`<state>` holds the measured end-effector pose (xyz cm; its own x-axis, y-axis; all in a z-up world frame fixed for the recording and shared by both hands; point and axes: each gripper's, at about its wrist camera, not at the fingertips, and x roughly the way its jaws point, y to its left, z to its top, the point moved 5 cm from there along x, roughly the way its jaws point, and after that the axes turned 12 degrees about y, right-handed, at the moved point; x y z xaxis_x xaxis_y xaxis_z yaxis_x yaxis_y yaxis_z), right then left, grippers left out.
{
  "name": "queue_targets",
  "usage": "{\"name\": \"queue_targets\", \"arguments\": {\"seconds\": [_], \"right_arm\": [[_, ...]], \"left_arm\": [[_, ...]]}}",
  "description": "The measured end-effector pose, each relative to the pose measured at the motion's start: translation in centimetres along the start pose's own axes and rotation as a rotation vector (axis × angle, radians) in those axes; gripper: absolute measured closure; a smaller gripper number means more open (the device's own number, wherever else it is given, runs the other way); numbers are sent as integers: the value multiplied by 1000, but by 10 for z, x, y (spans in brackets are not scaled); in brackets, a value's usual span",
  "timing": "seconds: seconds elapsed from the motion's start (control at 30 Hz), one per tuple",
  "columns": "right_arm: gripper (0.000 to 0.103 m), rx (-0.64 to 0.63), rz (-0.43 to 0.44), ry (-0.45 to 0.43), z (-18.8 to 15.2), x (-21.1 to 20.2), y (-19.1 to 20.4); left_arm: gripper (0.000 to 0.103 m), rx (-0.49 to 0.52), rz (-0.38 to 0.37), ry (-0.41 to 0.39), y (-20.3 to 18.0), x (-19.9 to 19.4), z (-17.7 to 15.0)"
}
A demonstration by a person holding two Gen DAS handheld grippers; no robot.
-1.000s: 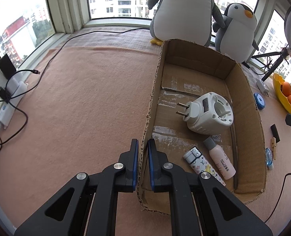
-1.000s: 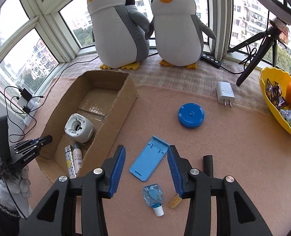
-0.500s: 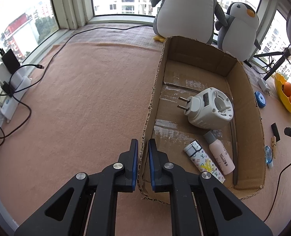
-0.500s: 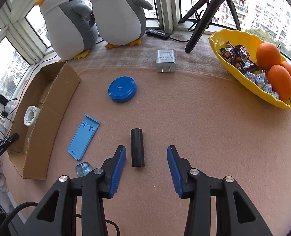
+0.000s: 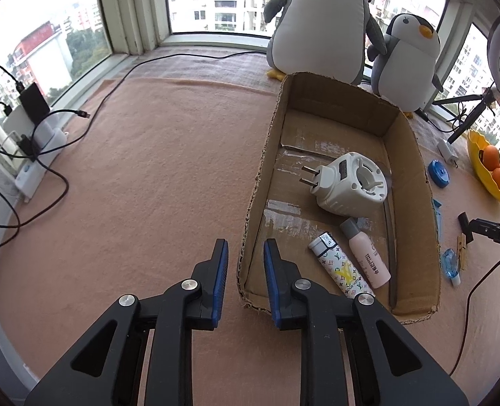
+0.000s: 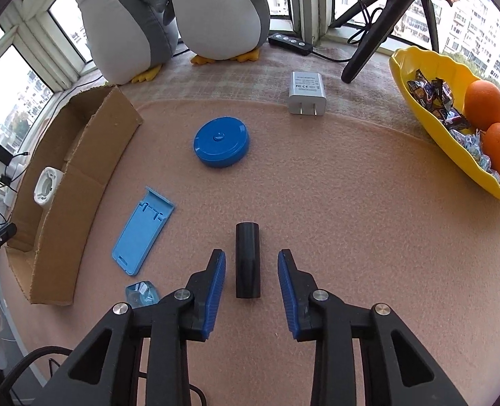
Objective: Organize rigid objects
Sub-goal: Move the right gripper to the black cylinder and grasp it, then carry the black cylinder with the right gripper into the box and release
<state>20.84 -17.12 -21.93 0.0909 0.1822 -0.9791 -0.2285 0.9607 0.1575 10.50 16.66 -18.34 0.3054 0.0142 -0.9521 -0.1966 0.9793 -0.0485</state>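
A cardboard box [image 5: 415,182] holds a white plug adapter [image 5: 349,182], a patterned lighter [image 5: 339,269] and a small pink bottle [image 5: 364,253]. My left gripper [image 5: 245,253] is open, its fingers on either side of the box's near left wall. My right gripper [image 6: 251,264] is open and empty, with a black cylinder [image 6: 247,260] lying on the mat between its fingers. Around it lie a blue phone stand [image 6: 143,230], a blue round disc [image 6: 221,141], a white charger [image 6: 306,93] and a small clear blue bottle [image 6: 141,293].
Two plush penguins [image 6: 216,10] stand at the window. A yellow bowl [image 6: 452,125] with oranges and sweets sits at the right. A tripod [image 6: 381,23] and a power strip [image 6: 288,42] are at the back. Cables and chargers [image 5: 30,142] lie at the far left.
My left gripper has opened slightly around the box wall. My right gripper swung right from the phone stand and came down over the black cylinder, which now lies between its fingers.
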Motion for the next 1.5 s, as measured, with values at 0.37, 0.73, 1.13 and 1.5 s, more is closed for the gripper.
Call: {"name": "queue_targets", "arguments": {"seconds": [0.37,0.73,1.13,1.5], "right_arm": [[88,-41,-29,64,1,17,2],[88,2,-14,28,-18,9,-7],[88,24,53,-150,-35,-59,14],[88,-122,132,-198,-29,-86,100]], "left_arm": [[83,-45,-18,-21,6,-19,-15],[83,-57,-24,-22,8,-22,-24],[67,-54,-29,-39,6,-24,-21],[67,-26,-23,-52,5,-20,-5]]}}
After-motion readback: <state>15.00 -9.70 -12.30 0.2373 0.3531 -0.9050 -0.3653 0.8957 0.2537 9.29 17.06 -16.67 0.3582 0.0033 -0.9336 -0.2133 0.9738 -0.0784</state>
